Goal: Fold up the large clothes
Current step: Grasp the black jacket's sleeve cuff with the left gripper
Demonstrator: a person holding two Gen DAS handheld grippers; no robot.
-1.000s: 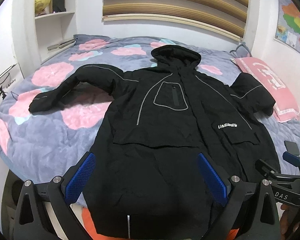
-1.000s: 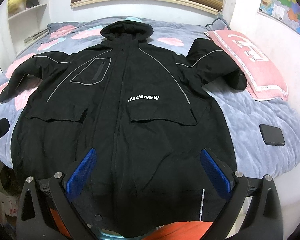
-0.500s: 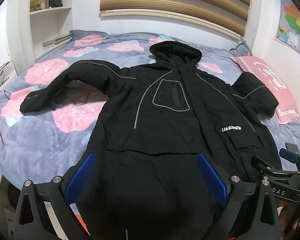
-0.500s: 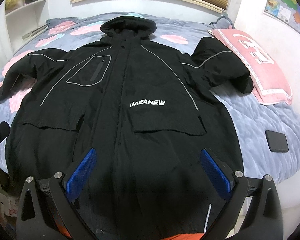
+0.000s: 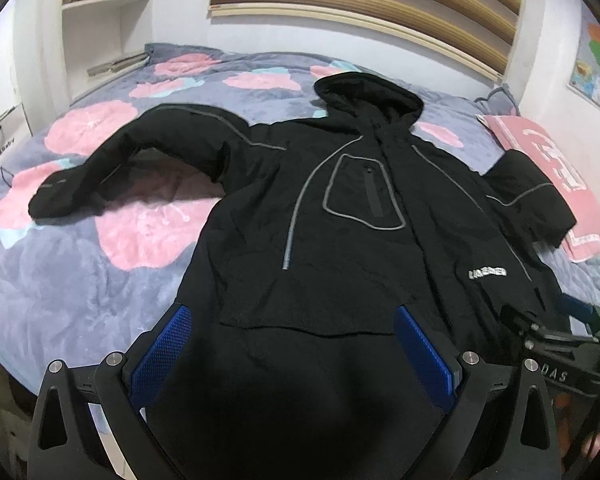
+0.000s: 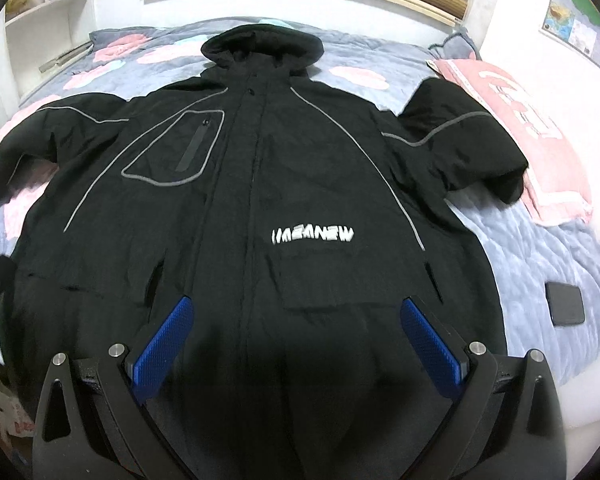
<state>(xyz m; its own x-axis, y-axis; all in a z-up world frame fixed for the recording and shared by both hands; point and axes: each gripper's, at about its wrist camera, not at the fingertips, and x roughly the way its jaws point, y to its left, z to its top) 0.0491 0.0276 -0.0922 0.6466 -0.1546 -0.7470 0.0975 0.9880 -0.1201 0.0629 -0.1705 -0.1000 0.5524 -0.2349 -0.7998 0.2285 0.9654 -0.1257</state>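
Since a second ago I have brought both grippers lower and further in over the coat [image 6: 300,184], so its hem has dropped out of sight beneath my fingers and the chest lettering now sits closer in the right wrist view.

The coat lies face up and spread flat across the flowered bedspread [image 5: 80,272], hood toward the headboard wall, which gives me an even surface to fold on. Its long sleeve [image 5: 140,152] reaches out away from the body on my left, while the other sleeve [image 6: 460,136] is bunched up with its cuff touching the pink pillow [image 6: 540,136]. A dark phone [image 6: 566,304] rests on the bedspread just beside the coat's right edge, near the lower pocket.

My left gripper [image 5: 292,352] hangs over the lower left part of the coat with its blue pads spread wide and nothing between them. My right gripper [image 6: 296,340] is likewise released, straddling the zipper line below the lettering, gripping nothing. I hold both wide because I judge no fold has begun: I am lining up for a first grab.

I expect the sleeves should come in across the body first. The fabric looks thick and padded, so a shallow pinch may slip, and dragging the right edge could catch the phone.
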